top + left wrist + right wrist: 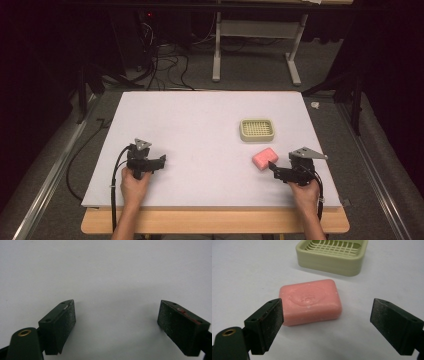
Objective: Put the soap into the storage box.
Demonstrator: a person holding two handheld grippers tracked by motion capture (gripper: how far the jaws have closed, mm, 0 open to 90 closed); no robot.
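- The pink soap bar (310, 301) lies flat on the white table (190, 130), on the person's right side, just in front of the right gripper (327, 322).
- That gripper's jaws stand wide apart with nothing between them; the bar sits just beyond the tips, nearer the left-hand jaw in the right gripper view, and whether that jaw touches the bar is hard to judge.
- A pale green soap dish (332, 255) with a slatted grid floor stands near the bar on its far side, apart from it, and holds nothing.
- The left gripper (116, 322) rests low over bare table, well apart from the bar, jaws spread wide and gripping nothing.
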